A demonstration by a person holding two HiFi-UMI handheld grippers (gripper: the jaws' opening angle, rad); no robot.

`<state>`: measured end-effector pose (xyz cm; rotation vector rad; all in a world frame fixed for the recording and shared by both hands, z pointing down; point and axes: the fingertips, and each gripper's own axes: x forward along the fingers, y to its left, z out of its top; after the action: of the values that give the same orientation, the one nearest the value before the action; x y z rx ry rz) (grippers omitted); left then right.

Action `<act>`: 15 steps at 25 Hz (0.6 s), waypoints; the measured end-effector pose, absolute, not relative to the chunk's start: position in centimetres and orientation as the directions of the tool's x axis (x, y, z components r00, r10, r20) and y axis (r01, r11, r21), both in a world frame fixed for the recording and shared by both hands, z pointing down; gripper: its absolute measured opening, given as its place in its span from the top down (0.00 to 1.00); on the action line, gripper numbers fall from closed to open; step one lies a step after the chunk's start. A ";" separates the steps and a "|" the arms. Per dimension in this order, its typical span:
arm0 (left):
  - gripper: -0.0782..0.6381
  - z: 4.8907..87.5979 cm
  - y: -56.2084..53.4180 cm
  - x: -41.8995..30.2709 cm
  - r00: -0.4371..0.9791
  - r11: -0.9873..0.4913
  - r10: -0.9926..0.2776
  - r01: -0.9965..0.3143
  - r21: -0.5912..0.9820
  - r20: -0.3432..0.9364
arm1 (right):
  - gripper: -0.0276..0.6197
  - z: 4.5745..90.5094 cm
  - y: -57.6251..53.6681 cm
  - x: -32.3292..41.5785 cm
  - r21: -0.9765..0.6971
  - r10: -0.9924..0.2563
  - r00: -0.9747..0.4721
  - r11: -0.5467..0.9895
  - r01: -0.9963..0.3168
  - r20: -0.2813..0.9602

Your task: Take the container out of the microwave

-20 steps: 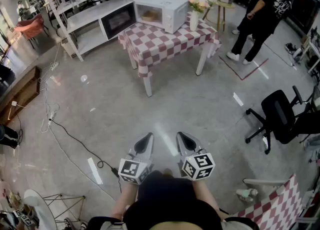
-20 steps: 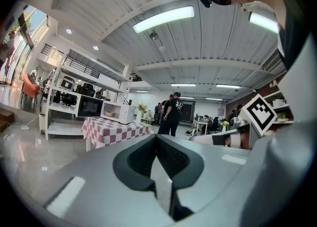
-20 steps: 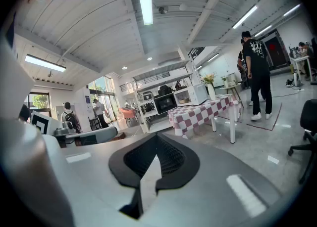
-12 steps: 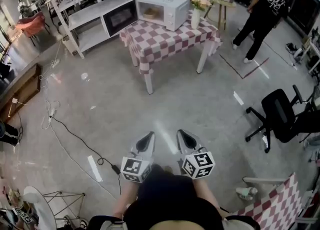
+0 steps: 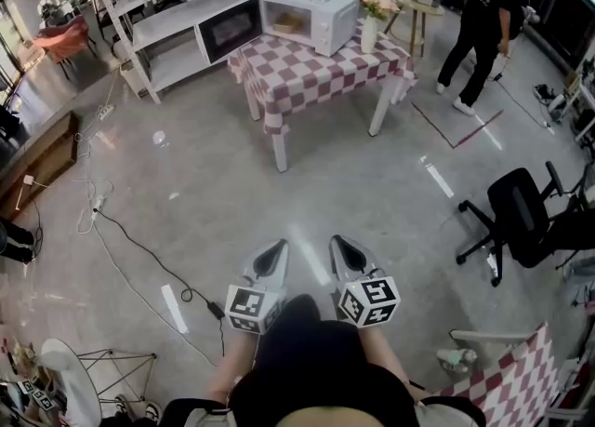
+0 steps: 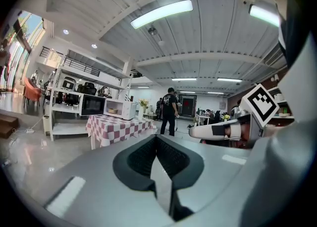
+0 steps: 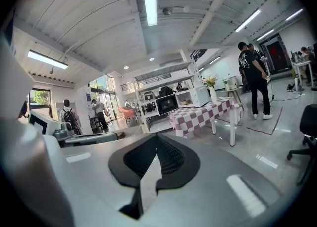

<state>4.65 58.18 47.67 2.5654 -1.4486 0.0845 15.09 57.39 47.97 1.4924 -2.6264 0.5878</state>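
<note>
Both tools clenched, nothing in either: left gripper and right gripper are held side by side in front of me, tips meeting, roughly level, over bare floor. I judge the step is just the approach; nothing has been touched yet. The microwave sits on the table with the checked cloth, well apart from me across open floor. Plan: walk straight in and keep clear of the cable on my left and the office chair on my right. Stop square to the microwave front and only then let the jaws go wide. I can't tell from here whether the door is open or I'm just seeing through its window, so check before reaching. The vase stands just beside the microwave on its right; come in from the front, not that side. The container is inside the cavity, a small low tan-yellow thing, shape too small to make out. It looks light, so I expect to grip its rim or wall gently and draw it out level.
</note>
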 end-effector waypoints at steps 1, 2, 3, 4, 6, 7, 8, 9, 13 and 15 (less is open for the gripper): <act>0.88 47.8 58.4 4.6 0.519 -0.502 -0.842 -0.854 0.140 0.146 | 0.96 48.1 57.6 15.0 -0.296 -0.811 -0.532 0.460 -0.837 0.242; 0.88 47.8 58.5 4.5 0.517 -0.500 -0.843 -0.855 0.140 0.148 | 0.96 48.2 57.7 14.8 -0.298 -0.808 -0.536 0.463 -0.835 0.245; 0.88 47.9 58.6 4.5 0.515 -0.497 -0.844 -0.856 0.140 0.149 | 0.96 48.3 57.9 14.7 -0.301 -0.804 -0.540 0.466 -0.832 0.247; 0.88 47.9 58.6 4.4 0.513 -0.495 -0.845 -0.857 0.142 0.149 | 0.96 48.5 58.0 14.6 -0.304 -0.801 -0.544 0.469 -0.829 0.249; 0.88 48.0 58.9 4.3 0.510 -0.492 -0.847 -0.858 0.146 0.149 | 0.96 48.7 58.3 14.2 -0.308 -0.794 -0.552 0.474 -0.825 0.254; 0.88 48.0 59.0 4.3 0.509 -0.490 -0.847 -0.859 0.147 0.149 | 0.95 48.8 58.5 14.0 -0.310 -0.791 -0.555 0.476 -0.823 0.256; 0.88 48.0 59.2 4.2 0.508 -0.488 -0.848 -0.860 0.149 0.150 | 0.96 48.9 58.7 13.9 -0.313 -0.788 -0.558 0.478 -0.821 0.259; 0.88 48.1 59.3 4.2 0.506 -0.486 -0.849 -0.861 0.151 0.151 | 0.95 49.0 58.8 13.7 -0.315 -0.786 -0.560 0.479 -0.819 0.262; 0.88 48.4 59.8 3.9 0.495 -0.474 -0.854 -0.867 0.157 0.159 | 0.95 49.3 59.2 13.5 -0.320 -0.779 -0.566 0.481 -0.816 0.270; 0.88 48.6 59.9 3.7 0.490 -0.467 -0.857 -0.870 0.161 0.161 | 0.96 49.5 59.1 13.4 -0.322 -0.777 -0.568 0.483 -0.814 0.271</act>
<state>3.68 59.90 48.61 2.5137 -1.4809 0.0844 13.37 59.15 49.47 1.4133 -2.6283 0.6447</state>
